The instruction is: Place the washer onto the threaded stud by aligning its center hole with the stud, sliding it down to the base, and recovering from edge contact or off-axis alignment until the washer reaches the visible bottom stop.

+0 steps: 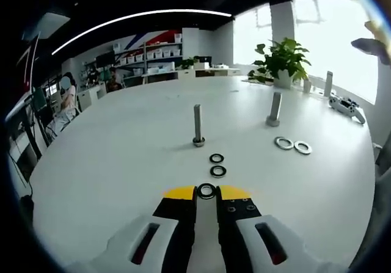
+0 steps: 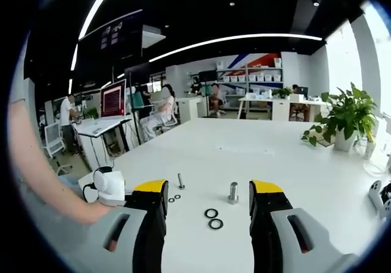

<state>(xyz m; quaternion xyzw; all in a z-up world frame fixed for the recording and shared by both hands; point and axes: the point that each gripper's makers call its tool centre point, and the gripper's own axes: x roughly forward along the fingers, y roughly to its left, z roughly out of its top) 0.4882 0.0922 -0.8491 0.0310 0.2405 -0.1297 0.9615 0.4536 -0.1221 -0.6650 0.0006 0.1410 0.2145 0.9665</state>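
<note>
The left gripper (image 1: 206, 195) pinched a washer (image 1: 206, 191) at its fingers' tips. The stud (image 1: 198, 125) stood ahead on the table (image 1: 122, 157). The hole should sit right over it. The right gripper (image 2: 208, 195) was spread wide.

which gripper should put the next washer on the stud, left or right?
Left. The left hand-held gripper is shut on a washer, with the nearer stud straight ahead on the table. The right hand-held gripper is open and holds nothing.
</note>
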